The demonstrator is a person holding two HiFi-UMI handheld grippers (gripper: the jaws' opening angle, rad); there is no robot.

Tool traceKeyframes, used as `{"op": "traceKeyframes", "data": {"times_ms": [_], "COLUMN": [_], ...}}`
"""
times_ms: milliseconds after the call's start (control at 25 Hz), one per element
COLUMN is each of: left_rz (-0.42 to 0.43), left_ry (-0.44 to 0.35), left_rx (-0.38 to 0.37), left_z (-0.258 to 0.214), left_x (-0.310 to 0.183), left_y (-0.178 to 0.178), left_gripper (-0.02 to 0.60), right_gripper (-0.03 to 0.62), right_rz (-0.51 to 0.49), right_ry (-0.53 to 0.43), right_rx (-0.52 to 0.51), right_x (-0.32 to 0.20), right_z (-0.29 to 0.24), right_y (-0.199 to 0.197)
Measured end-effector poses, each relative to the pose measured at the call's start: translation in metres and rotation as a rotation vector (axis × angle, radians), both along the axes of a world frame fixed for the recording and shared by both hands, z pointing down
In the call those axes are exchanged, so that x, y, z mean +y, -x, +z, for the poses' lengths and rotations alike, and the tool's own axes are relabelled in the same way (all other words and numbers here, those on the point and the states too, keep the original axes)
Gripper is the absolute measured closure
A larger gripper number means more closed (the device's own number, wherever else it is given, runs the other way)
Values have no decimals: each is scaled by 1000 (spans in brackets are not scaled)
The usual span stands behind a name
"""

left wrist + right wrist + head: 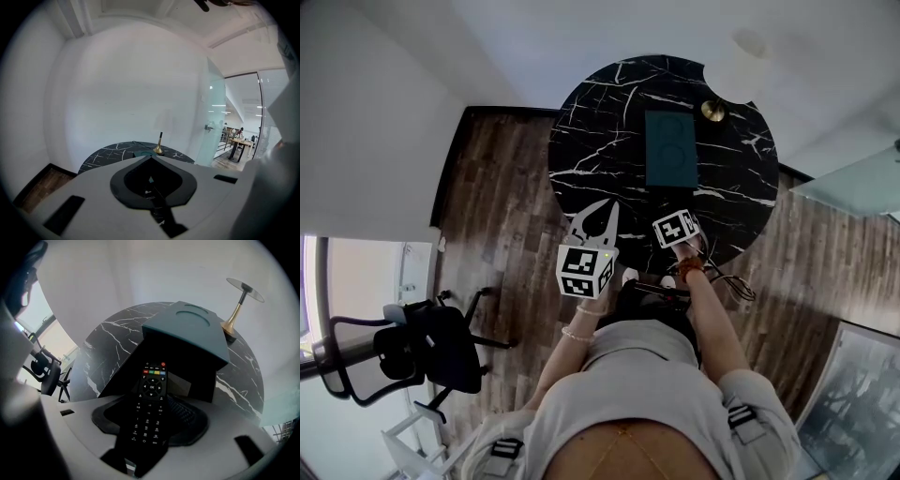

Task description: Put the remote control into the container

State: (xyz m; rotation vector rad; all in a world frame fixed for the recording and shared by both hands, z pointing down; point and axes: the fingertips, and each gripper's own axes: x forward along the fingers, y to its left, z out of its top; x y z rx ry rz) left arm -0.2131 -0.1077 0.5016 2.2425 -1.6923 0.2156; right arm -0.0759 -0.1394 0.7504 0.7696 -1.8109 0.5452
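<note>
Round black marble tabletop, wood floor all round it. Teal container sits mid-table, with bare marble to its left and right. Lamp with a gold base stands just behind it near the far edge.

Both grippers are at the near edge. Left gripper has its jaws together with nothing between them, and hangs left of the right gripper. Right gripper is clamped on the remote control: black and slim, with a red power button, a row of coloured keys, a round OK pad and number keys. It is held by its rear half, with the front end aimed at the container's dark open side. Cannot tell if the tip is past the rim.

Office chair is on the floor, well apart at the left.
</note>
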Motion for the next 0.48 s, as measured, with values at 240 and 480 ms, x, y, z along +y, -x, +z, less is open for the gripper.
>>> {"op": "traceKeyframes", "data": {"times_ms": [240,480], "left_rz": [-1,25], "left_ry": [-11,2], "left_rx": [-5,3], "left_z": [-3,2], "left_x": [3,3], "left_y": [-2,-16], "left_gripper": [577,577], "right_gripper": [373,375], "right_rz": [77,87], "right_ry": [-29,-81], "right_rx": [-5,-146], "right_x": [-3,-4], "right_z": [-18,-39], "right_y": [-19,-17]}}
